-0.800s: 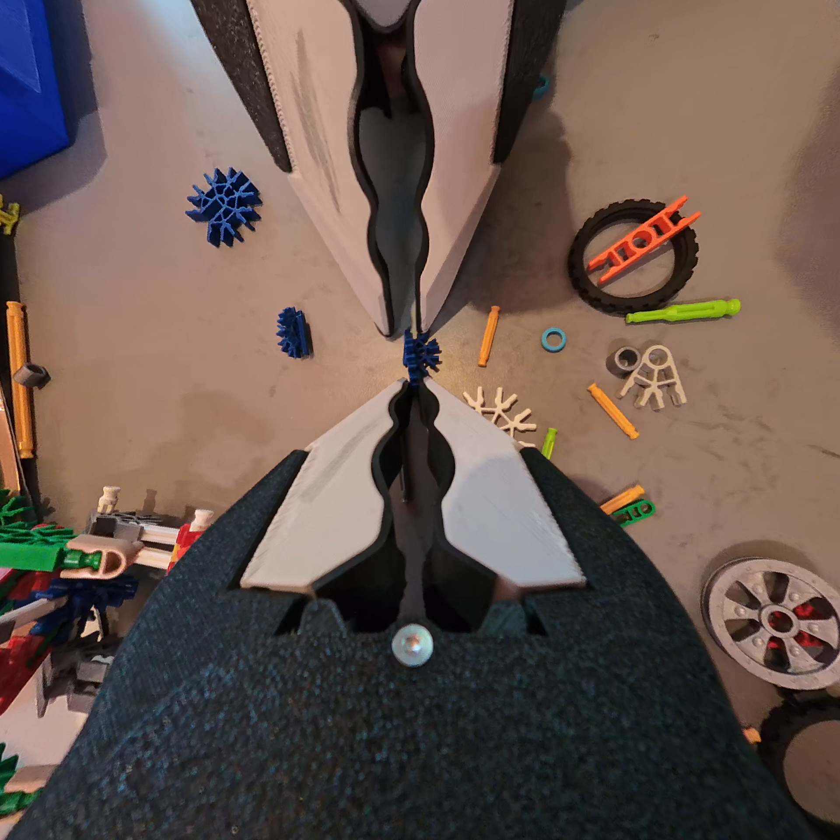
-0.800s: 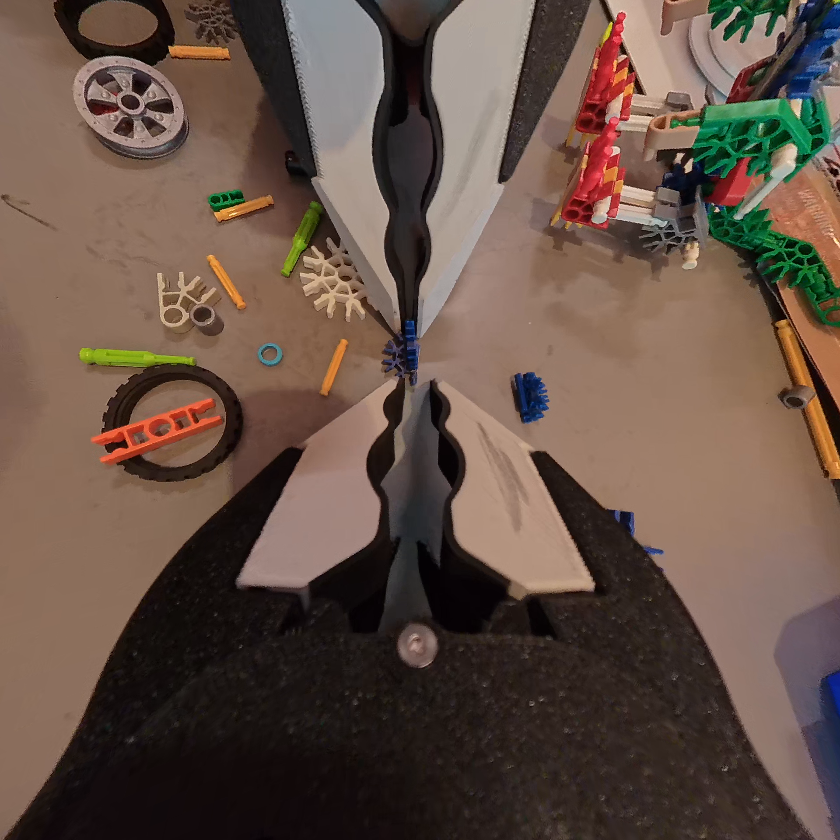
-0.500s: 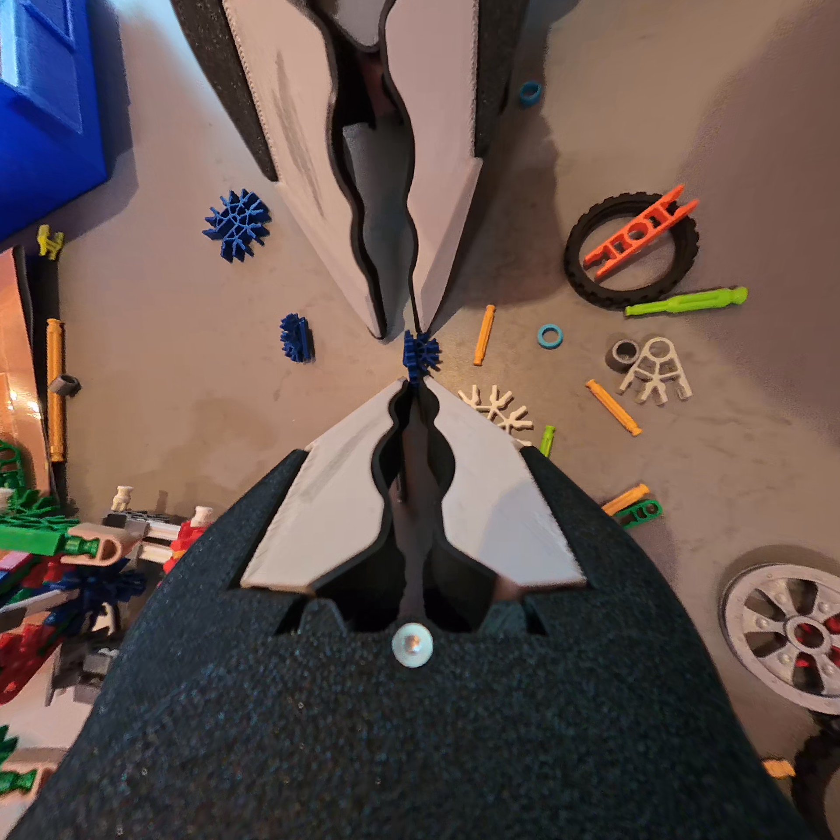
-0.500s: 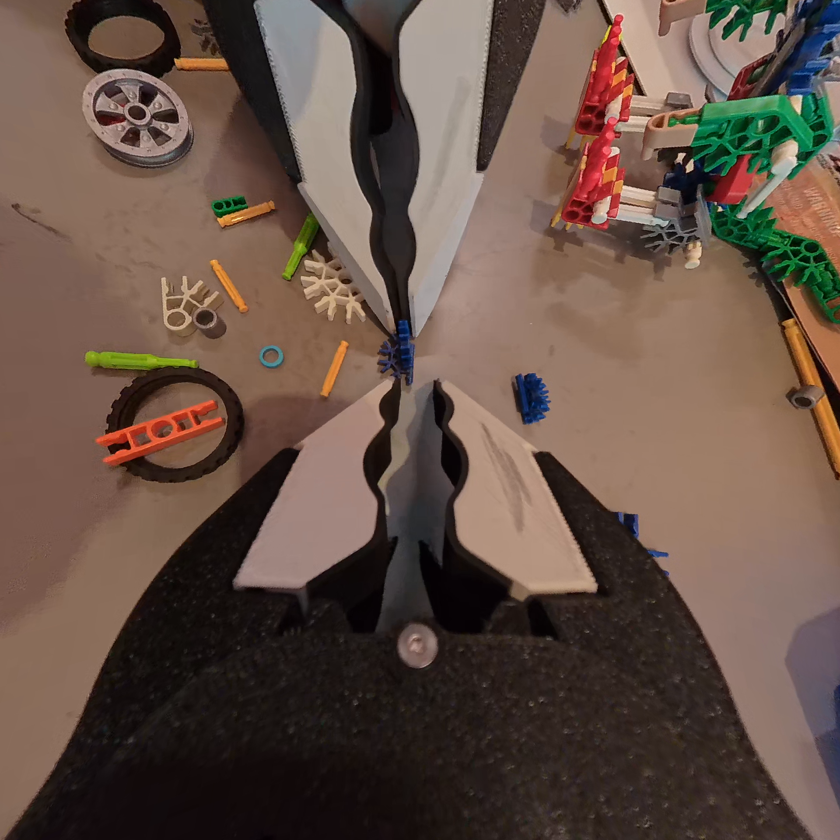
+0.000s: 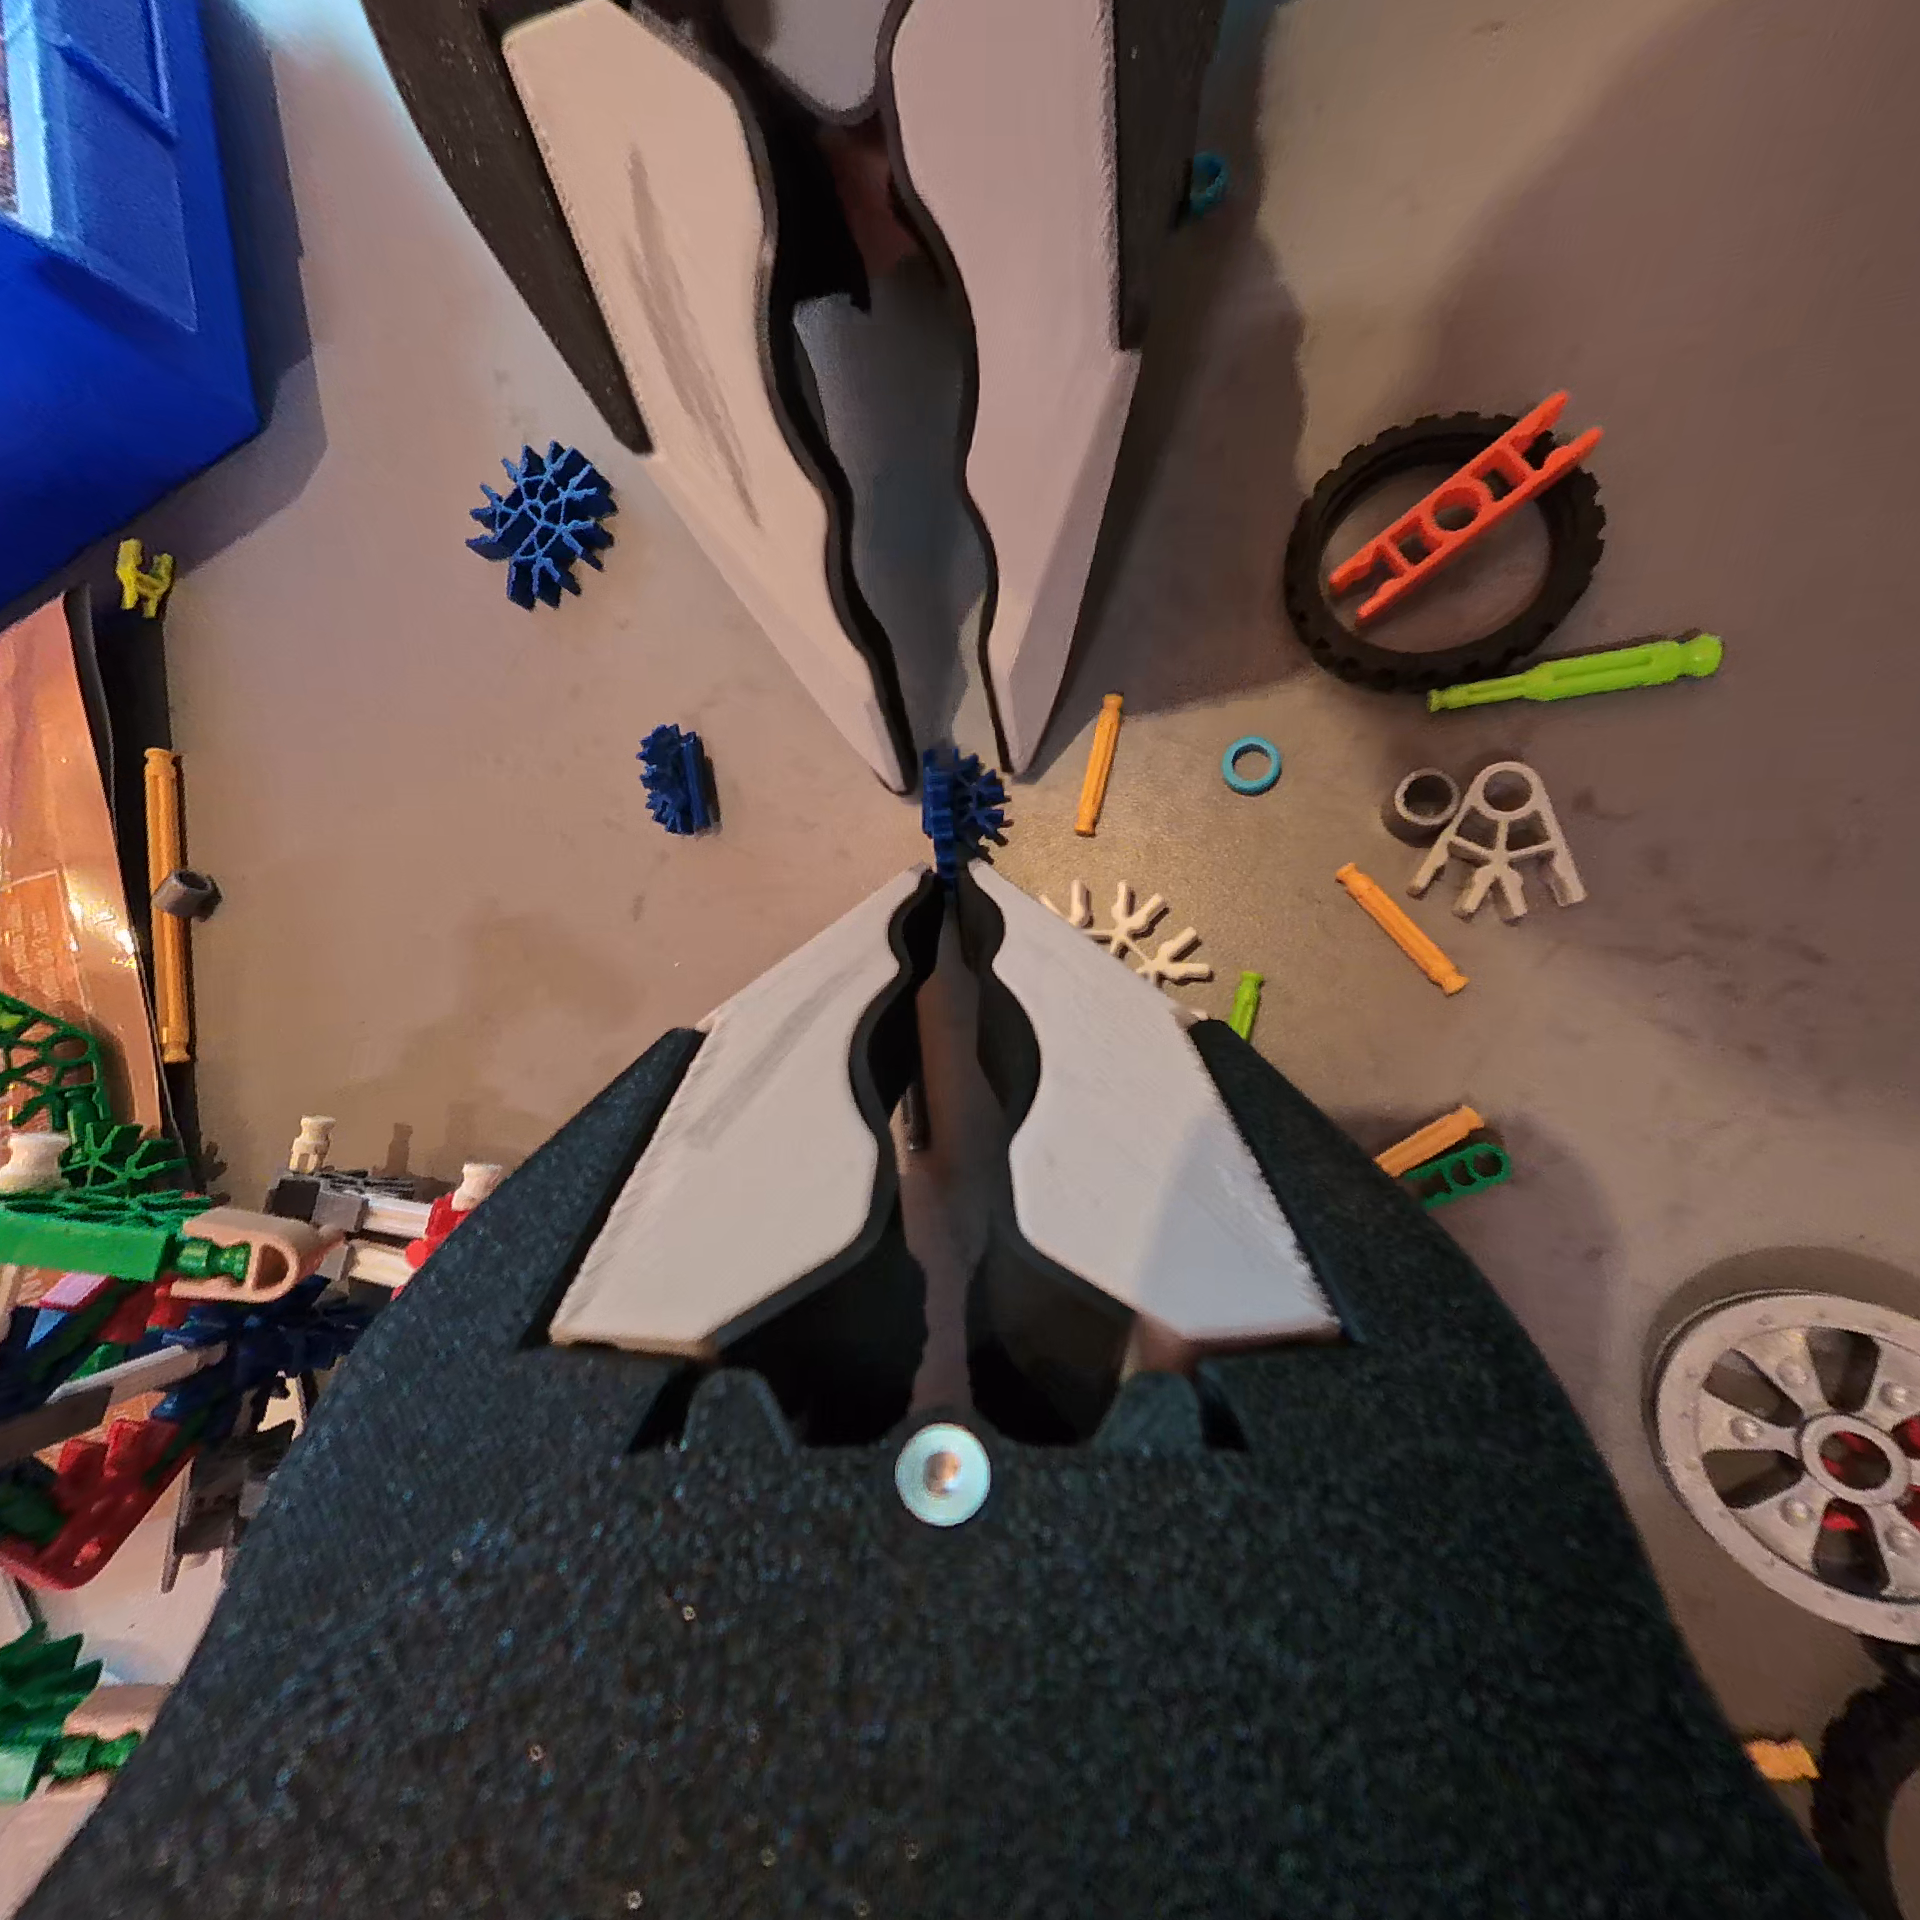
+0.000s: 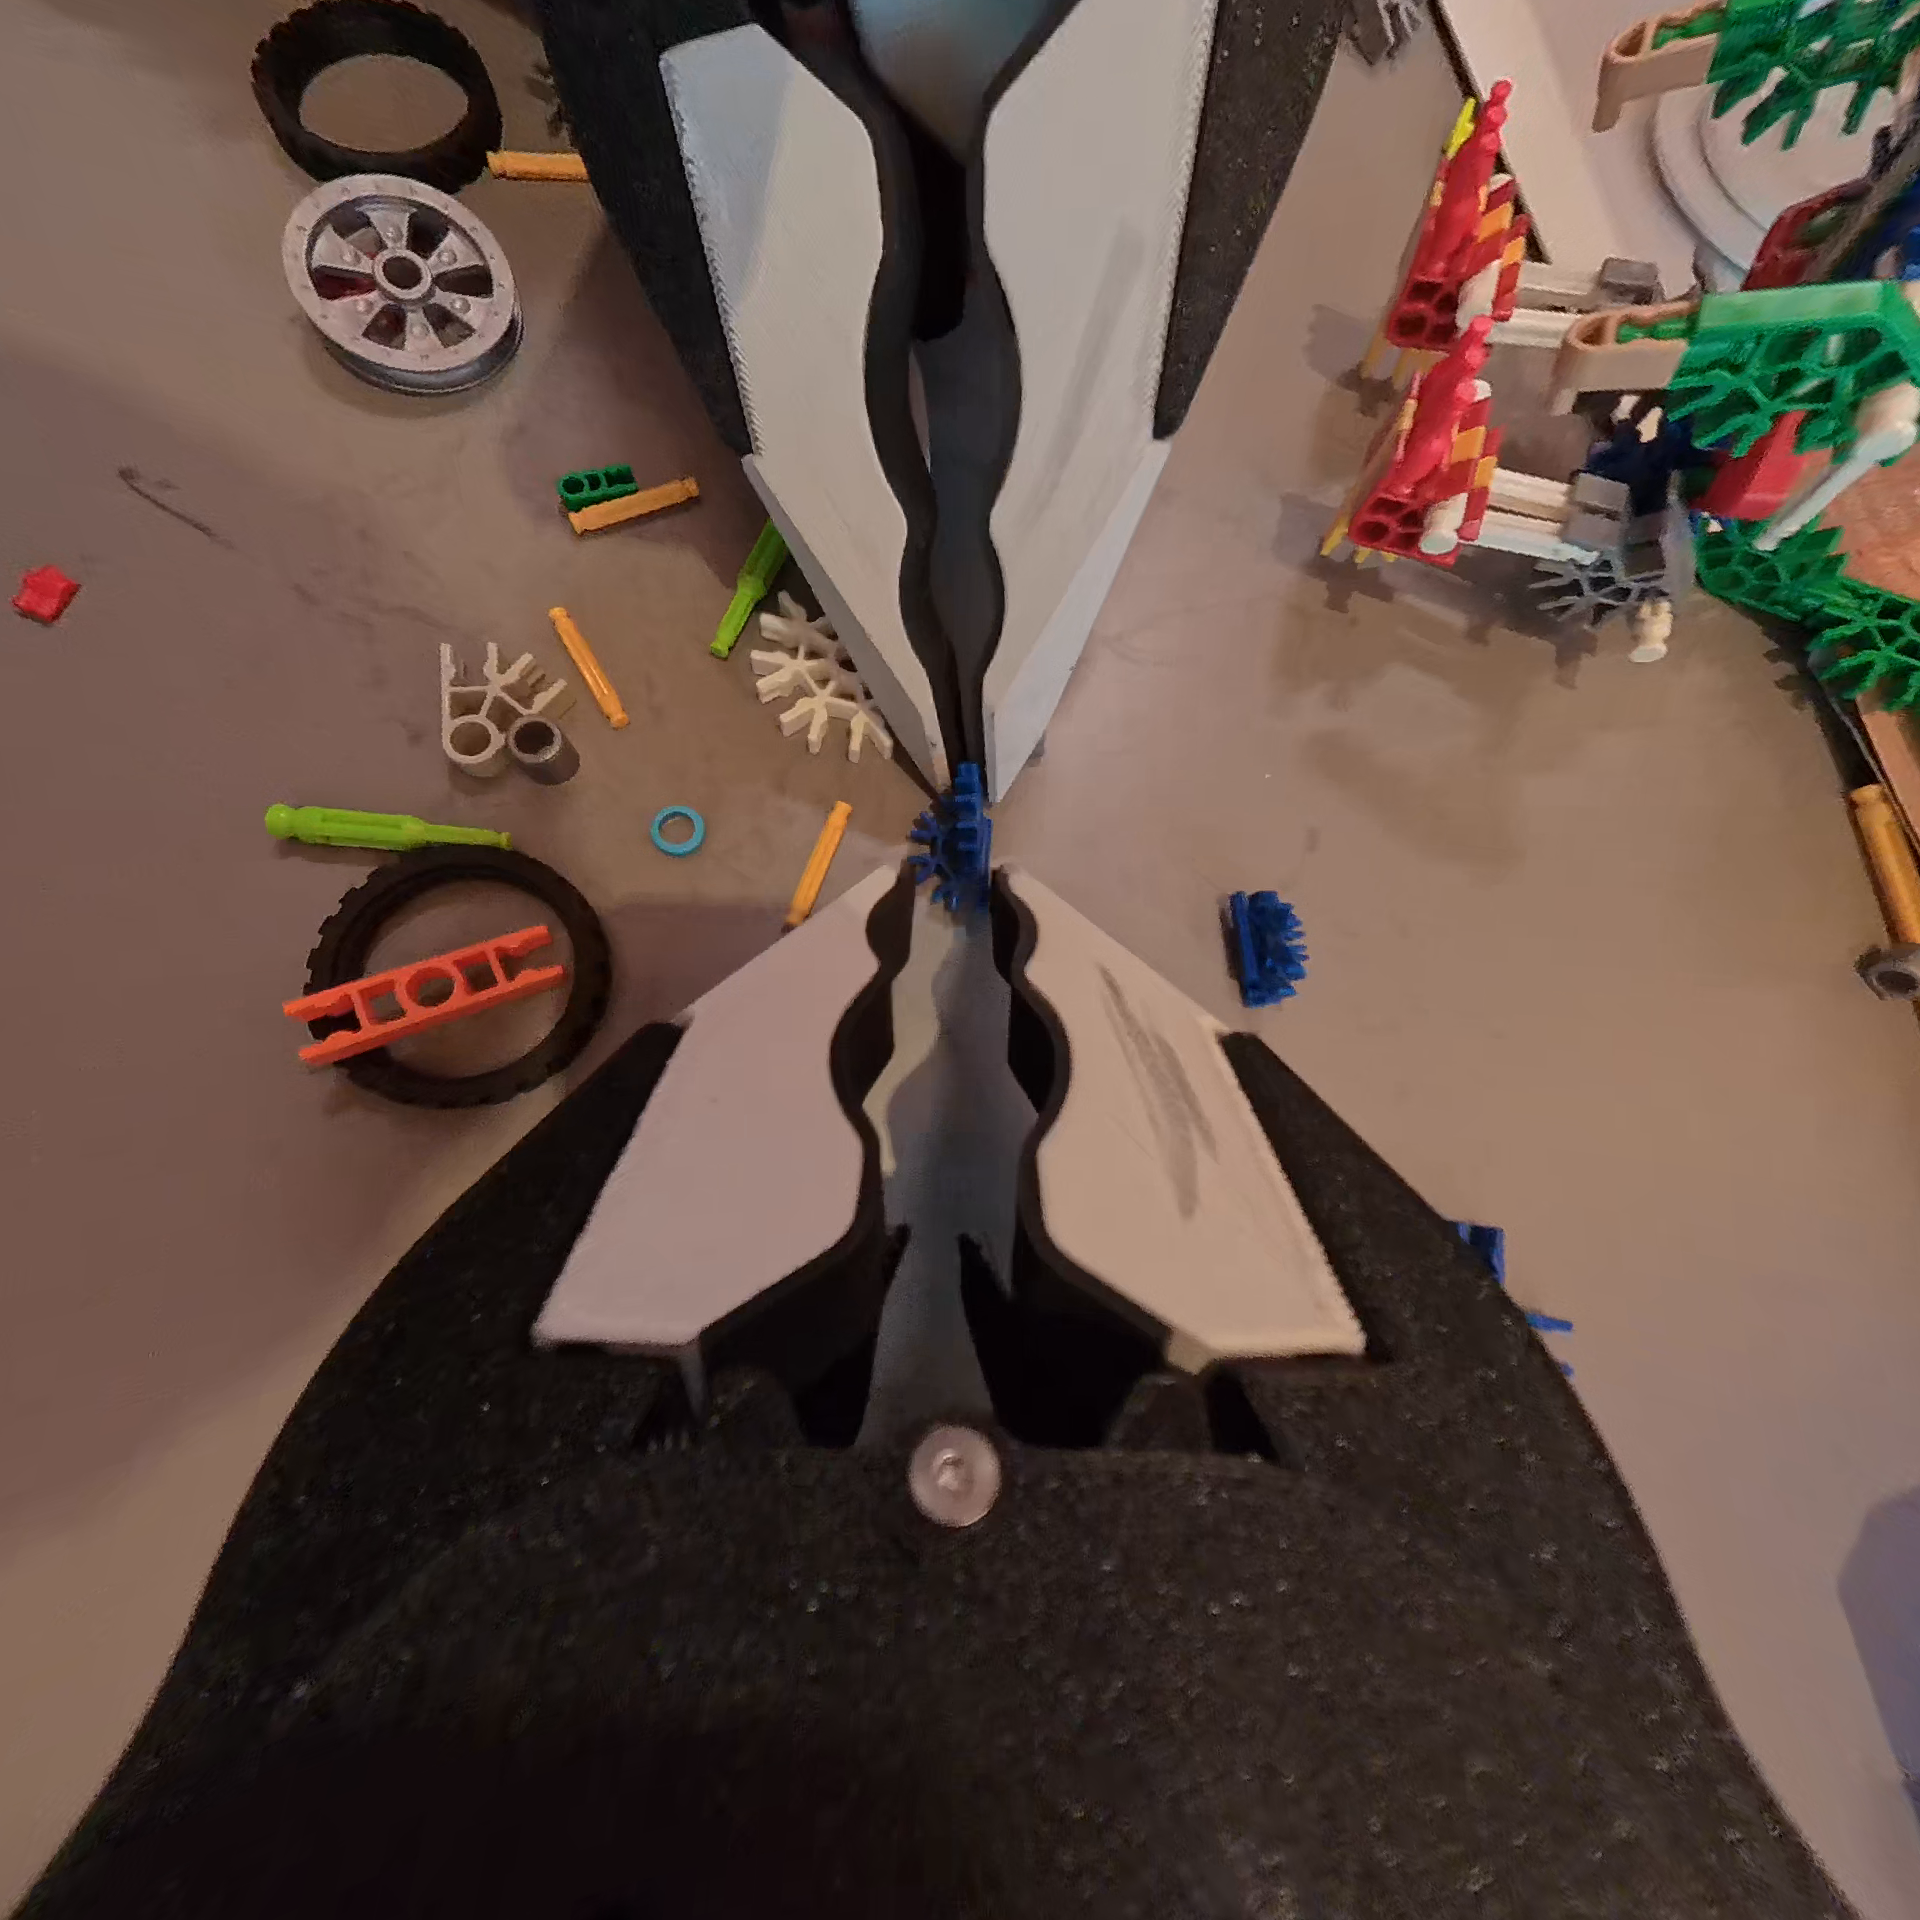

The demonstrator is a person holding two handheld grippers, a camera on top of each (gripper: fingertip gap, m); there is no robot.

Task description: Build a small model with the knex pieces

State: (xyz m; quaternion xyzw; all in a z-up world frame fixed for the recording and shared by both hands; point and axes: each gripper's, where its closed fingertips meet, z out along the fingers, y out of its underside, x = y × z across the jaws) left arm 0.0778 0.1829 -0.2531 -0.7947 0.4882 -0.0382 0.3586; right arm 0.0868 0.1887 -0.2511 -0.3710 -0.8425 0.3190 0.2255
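A small blue snowflake connector piece (image 5: 966, 810) hangs above the grey table between two grippers that meet tip to tip. My left gripper (image 5: 943, 883) is shut on its near edge. It enters the right wrist view from the top (image 6: 971, 774). My right gripper (image 6: 951, 883) is closed on the same blue piece (image 6: 951, 842) from the opposite side, its jaws a narrow gap apart with the piece in it. It shows at the top of the left wrist view (image 5: 954, 769). The piece looks like two crossed connectors, though I cannot tell for sure.
Two loose blue connectors (image 5: 540, 540) (image 5: 677, 779), a white snowflake connector (image 5: 1132, 935), short yellow and green rods, a black tyre (image 5: 1309, 582) holding an orange piece and a silver wheel (image 5: 1808, 1444) lie on the table. A blue box (image 5: 104, 260) and a built model (image 6: 1455, 312) stand at the sides. The tips of both grippers are at nearly the same place.
Both grippers stay tip to tip on the blue piece with the same grip. The pair has shifted a little over the table, so the loose parts slide in both views.
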